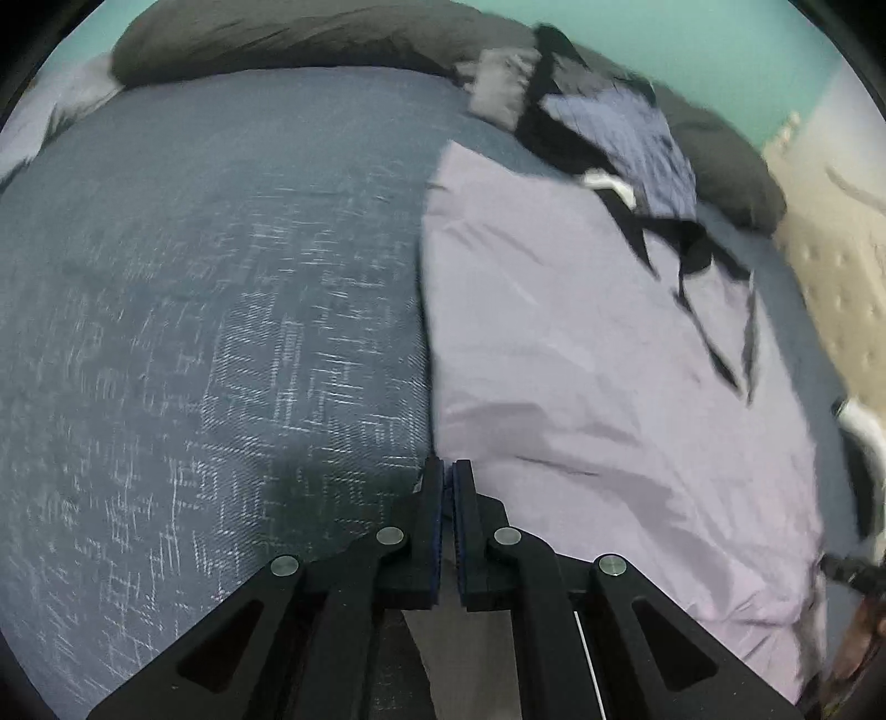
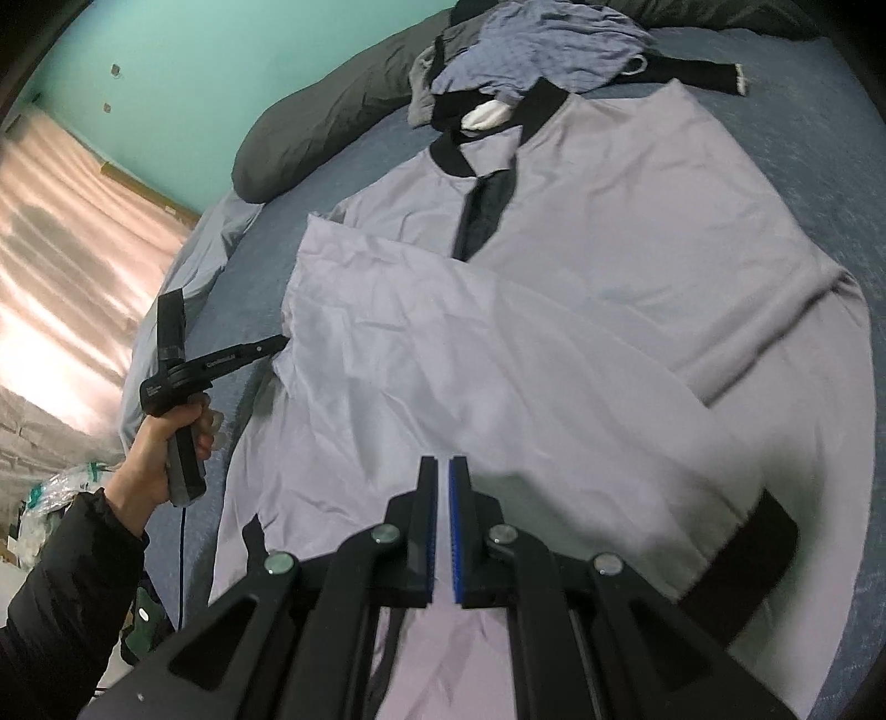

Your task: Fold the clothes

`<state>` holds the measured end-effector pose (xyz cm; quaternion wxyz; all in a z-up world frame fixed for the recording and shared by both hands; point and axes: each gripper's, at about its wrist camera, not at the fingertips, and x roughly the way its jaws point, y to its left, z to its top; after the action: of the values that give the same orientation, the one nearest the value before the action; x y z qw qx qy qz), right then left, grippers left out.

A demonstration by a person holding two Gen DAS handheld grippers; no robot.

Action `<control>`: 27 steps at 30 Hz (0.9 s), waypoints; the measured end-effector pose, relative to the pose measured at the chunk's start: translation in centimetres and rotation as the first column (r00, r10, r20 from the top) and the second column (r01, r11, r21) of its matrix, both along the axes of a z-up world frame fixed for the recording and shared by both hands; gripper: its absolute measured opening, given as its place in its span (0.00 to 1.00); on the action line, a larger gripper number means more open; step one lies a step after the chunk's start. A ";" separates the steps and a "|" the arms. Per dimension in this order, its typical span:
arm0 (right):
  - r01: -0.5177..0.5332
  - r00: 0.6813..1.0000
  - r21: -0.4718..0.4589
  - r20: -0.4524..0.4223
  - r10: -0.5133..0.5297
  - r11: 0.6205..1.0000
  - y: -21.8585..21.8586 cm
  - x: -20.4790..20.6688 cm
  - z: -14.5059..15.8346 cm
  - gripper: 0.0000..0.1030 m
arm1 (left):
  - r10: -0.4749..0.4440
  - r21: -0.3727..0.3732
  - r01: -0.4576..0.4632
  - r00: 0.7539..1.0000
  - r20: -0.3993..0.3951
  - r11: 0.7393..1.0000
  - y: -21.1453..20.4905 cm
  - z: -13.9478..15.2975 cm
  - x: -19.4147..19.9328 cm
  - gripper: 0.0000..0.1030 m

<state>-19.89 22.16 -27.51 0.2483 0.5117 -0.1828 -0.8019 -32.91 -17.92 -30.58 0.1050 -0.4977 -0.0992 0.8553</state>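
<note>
We count one bed with a blue-grey cover, and one lilac shirt with black collar and black cuff spread flat across it, one side panel folded in over the body. In the left view the shirt lies on the right half of the bed.

We count two tongs. The left tongs are pressed together at the shirt's left edge; whether cloth is pinched between the pads, we cannot tell. In the right view the left tongs touch that edge, held by one left hand in a black sleeve. The right tongs are pressed together over the folded panel near the hem, with nothing visibly between them.

At the head of the bed we count one long dark pillow and one heap of clothes: one blue checked piece, one grey piece, black straps, one white bit. Behind stands one green wall.
</note>
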 end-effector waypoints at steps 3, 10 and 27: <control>0.009 1.000 0.001 -0.001 -0.009 1.000 0.9 0.4 0.0 0.03 | 0.005 0.024 -0.005 1.000 -0.006 1.000 -0.9 0.1 0.5 0.05; 0.034 0.999 -0.002 0.009 -0.034 0.999 2.0 0.2 -0.5 0.03 | -0.025 0.041 0.025 1.000 -0.006 0.999 -2.1 0.1 1.2 0.31; -0.011 1.000 0.012 -0.020 0.011 1.000 -1.2 -2.1 1.3 0.03 | -0.031 0.082 0.036 0.998 -0.062 0.996 -2.7 0.3 3.3 0.14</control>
<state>-21.99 21.00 -26.21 0.2515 0.5061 -0.1729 -0.8067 -29.60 -20.66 -30.26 0.1432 -0.4681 -0.1231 0.8632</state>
